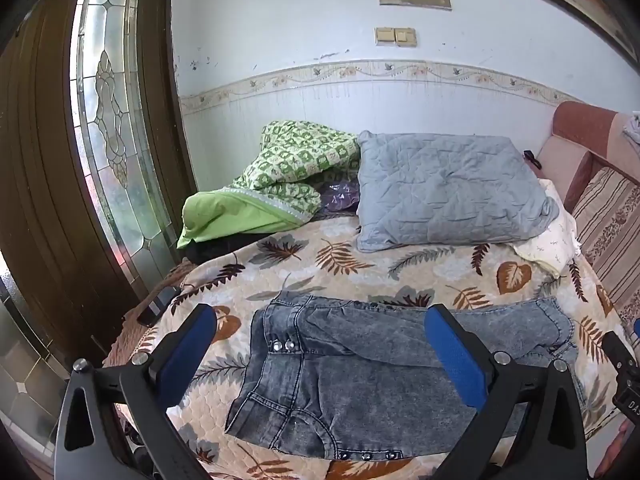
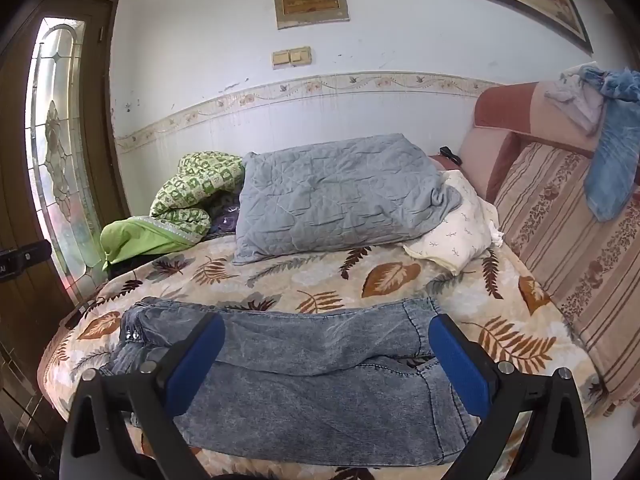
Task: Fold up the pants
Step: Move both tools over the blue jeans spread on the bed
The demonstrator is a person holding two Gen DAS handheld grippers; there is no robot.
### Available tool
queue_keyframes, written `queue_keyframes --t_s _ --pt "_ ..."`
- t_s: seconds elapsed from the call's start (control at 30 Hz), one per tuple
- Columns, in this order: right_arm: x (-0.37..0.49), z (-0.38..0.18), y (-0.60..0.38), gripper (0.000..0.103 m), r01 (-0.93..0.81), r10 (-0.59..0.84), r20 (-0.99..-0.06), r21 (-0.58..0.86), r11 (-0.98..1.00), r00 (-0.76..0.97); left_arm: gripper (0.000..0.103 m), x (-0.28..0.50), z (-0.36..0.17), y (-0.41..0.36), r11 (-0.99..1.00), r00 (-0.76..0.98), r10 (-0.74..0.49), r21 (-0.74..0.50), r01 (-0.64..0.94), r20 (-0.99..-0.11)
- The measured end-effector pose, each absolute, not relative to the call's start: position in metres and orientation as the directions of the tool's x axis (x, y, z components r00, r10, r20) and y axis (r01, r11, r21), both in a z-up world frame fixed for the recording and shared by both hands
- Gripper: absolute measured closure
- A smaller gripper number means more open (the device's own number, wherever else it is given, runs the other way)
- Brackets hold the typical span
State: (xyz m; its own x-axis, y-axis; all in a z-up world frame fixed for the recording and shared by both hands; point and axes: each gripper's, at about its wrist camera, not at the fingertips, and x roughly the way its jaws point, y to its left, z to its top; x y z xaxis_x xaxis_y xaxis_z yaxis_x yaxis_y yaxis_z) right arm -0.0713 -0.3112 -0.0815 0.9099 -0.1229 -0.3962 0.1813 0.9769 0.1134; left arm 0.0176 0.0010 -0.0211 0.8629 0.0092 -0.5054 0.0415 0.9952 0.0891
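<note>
Grey acid-washed jeans (image 1: 360, 376) lie flat across the near part of the bed, waist with metal studs to the left, legs running right. In the right wrist view the jeans (image 2: 320, 372) show both legs side by side, the hems at the right. My left gripper (image 1: 320, 332) hovers open above the waist end, blue pads wide apart with nothing between them. Over the leg end, my right gripper (image 2: 326, 344) is also open and holds nothing. Part of the right gripper's black body (image 1: 622, 368) shows at the right edge of the left wrist view.
The bed carries a leaf-patterned cover (image 1: 360, 264). A grey pillow (image 1: 448, 188), a green patterned quilt (image 1: 296, 168) and a white pillow (image 2: 456, 232) lie at the back. A striped headboard (image 2: 572, 256) stands on the right, a glazed wooden door (image 1: 104, 120) on the left.
</note>
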Motion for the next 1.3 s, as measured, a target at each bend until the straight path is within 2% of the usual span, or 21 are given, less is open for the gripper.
queue_keyframes --t_s 0.2,0.4,0.87,1.3 --pt "-0.068 -0.079 -0.304 0.0 0.172 -0.134 -0.382 0.068 0.983 0.914 0.0 0.023 -0.026 0.004 0.995 0.858 0.012 0.095 0.043 -0.513" --pt "-0.063 -0.077 -0.304 0.0 0.194 -0.158 -0.377 0.06 0.979 0.913 0.0 0.021 -0.022 0.01 0.995 0.874 0.017 0.098 0.036 -0.485" --pt "-0.052 -0.082 -0.293 0.0 0.155 -0.118 -0.404 0.059 0.986 0.907 0.0 0.022 -0.028 0.082 0.983 0.87 0.181 0.081 -0.162 -0.459" --pt "-0.037 -0.081 -0.265 0.0 0.102 -0.083 -0.409 0.024 0.995 0.909 0.0 0.023 -0.032 0.109 0.976 0.86 0.214 0.058 -0.211 -0.463"
